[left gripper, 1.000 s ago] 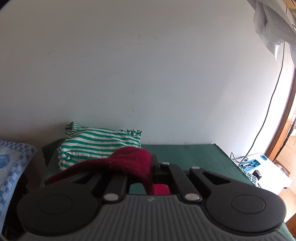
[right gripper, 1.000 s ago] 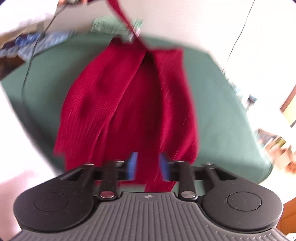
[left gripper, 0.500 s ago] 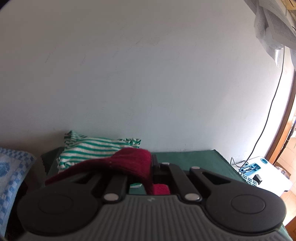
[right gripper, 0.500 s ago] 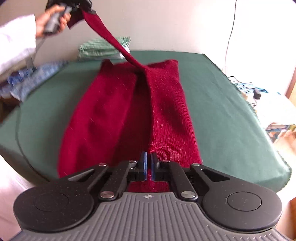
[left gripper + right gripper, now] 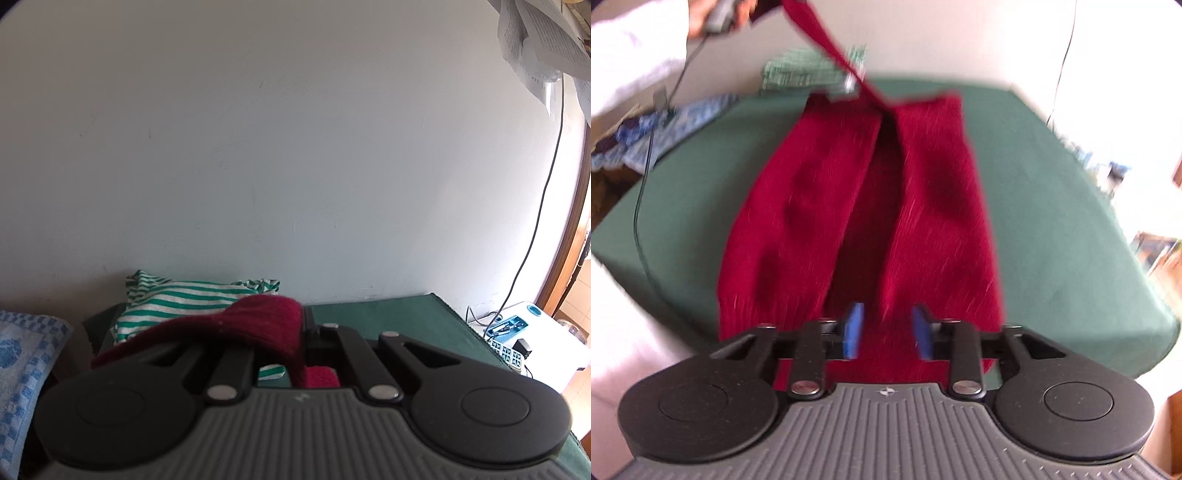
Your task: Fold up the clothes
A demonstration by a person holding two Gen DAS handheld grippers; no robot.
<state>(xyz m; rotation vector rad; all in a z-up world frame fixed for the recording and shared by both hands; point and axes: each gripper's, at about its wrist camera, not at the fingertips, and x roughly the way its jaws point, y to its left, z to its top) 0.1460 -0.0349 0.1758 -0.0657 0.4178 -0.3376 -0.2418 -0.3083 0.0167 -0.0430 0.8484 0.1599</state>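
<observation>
The left gripper (image 5: 308, 328), clamped on the red sweater's (image 5: 871, 206) sleeve, lifts it off the green surface (image 5: 1052, 206); the right gripper (image 5: 888, 330) is opening over the near hem, pinching nothing.

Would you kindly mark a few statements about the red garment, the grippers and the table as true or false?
1. The red garment lies on a green table cover. True.
2. The left gripper is open and empty. False: it is shut on the red garment, lifting a strip of it.
3. A green-striped folded garment sits by the wall. True.
4. The right gripper clamps the hem. False: its blue pads stand apart, opening.
</observation>
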